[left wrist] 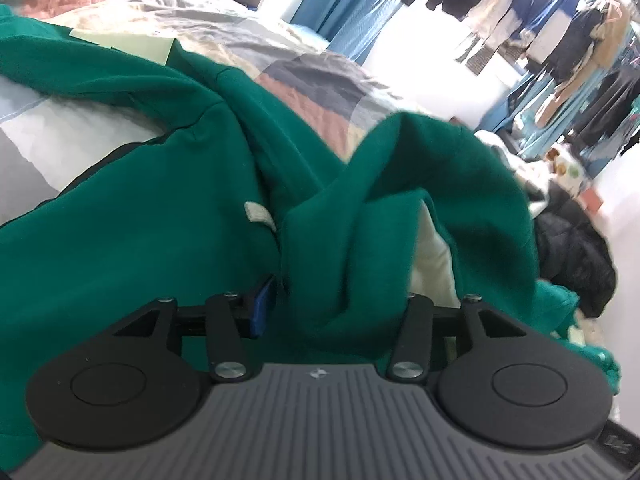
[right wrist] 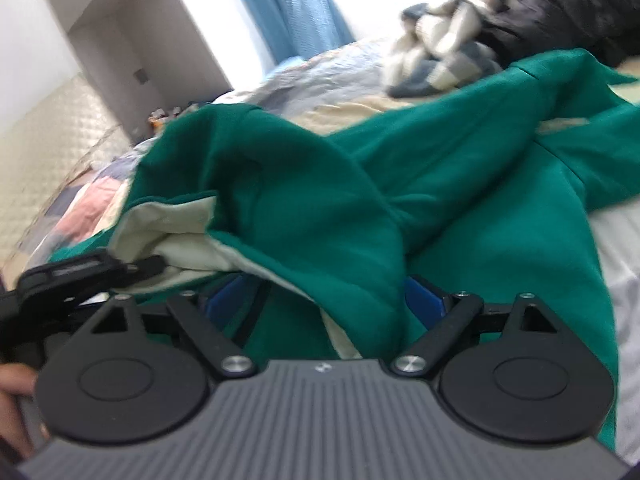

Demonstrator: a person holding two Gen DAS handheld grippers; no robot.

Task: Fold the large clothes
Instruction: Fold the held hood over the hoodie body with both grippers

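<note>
A large green hoodie (left wrist: 120, 248) with a pale cream lining lies on a patchwork bedspread (left wrist: 312, 92). My left gripper (left wrist: 332, 308) has a thick bunch of the green fabric between its blue-padded fingers (left wrist: 262, 304) and lifts it; the right finger is hidden under cloth. My right gripper (right wrist: 320, 300) has a fold of the same hoodie (right wrist: 460, 200) draped between its blue-padded fingers (right wrist: 424, 300), with cream lining (right wrist: 172, 224) showing at the left. The left gripper's black body (right wrist: 80, 272) shows at the left edge of the right wrist view.
A pile of other clothes (right wrist: 448, 52), white, grey and black, lies at the far end of the bed. A black jacket (left wrist: 576, 248) lies at the bed's edge. Hanging garments (left wrist: 560, 40) and blue curtains (left wrist: 352, 12) stand behind.
</note>
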